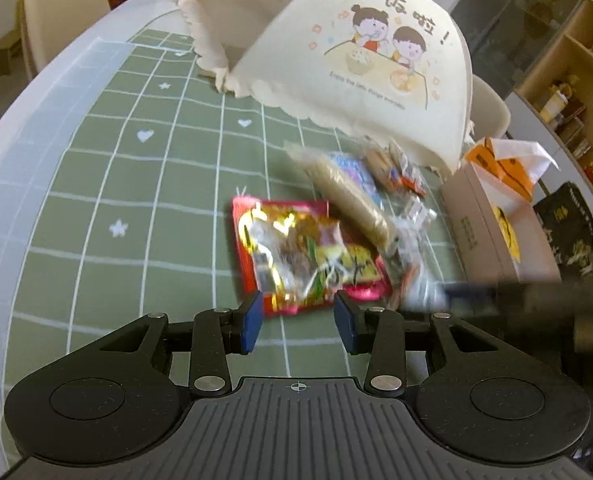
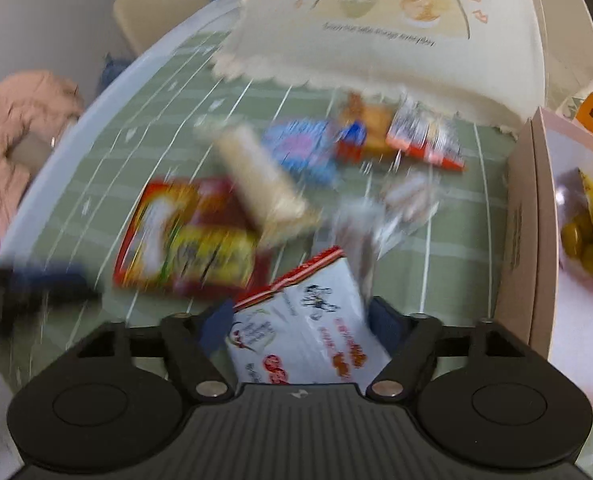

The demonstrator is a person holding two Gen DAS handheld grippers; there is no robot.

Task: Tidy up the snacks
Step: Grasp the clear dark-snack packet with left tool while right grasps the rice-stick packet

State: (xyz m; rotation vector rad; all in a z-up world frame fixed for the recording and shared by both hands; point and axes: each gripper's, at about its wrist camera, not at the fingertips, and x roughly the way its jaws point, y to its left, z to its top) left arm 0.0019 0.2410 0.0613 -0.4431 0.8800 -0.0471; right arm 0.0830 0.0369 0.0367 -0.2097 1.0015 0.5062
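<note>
Right gripper pinching white snack packet, probably mid-carry (blurred); next: drop into cardboard box. Left gripper spread, nearing red snack bag.

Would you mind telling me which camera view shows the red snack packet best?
The left wrist view: the red snack packet lies sharp and whole, just ahead of the open left tool. The right wrist view shows it motion-blurred, at left.

Soft, even indoor light, no hard shadows. Fisheye bends edges. Right wrist view v. motion-blurred; left sharper, blur at right edge.
</note>
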